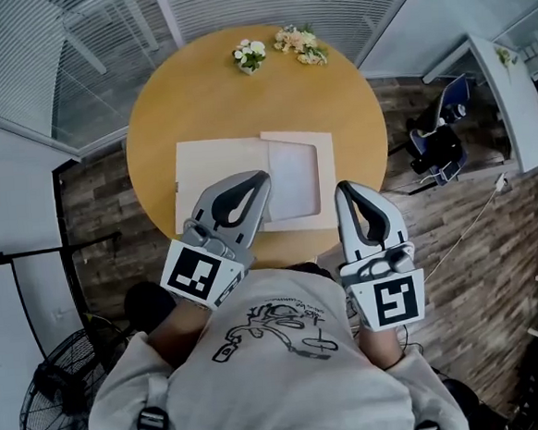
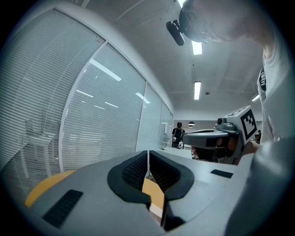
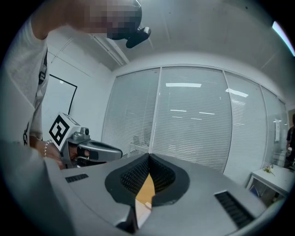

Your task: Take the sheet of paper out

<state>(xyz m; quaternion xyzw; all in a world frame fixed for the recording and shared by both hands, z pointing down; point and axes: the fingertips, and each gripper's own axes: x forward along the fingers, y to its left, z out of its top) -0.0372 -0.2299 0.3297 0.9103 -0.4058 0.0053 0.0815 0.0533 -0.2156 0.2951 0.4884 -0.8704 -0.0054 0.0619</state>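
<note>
A round yellow table [image 1: 152, 144] holds a flat beige envelope [image 1: 214, 167]. The white sheet of paper [image 1: 294, 175] shows in the envelope's right-hand part, toward the person's side of the table.

The left gripper [image 1: 264, 175] is over the envelope just beside the sheet, its fingers pressed together on nothing. The right gripper [image 1: 341, 188] is at the envelope's right edge, fingers likewise together and empty.

With both closed, I'd judge that a nudge could slide the whole light envelope across the smooth top, or crease the sheet, rather than free it. A pinch might also catch envelope and sheet together. Two small flower bunches [image 1: 250, 55] at the far edge look well out of reach.

It is hard to tell whether the sheet lies inside the envelope or on top of it, and whether either tip touches anything. Both gripper views look across the room and show only a sliver of tabletop between the fingers.
</note>
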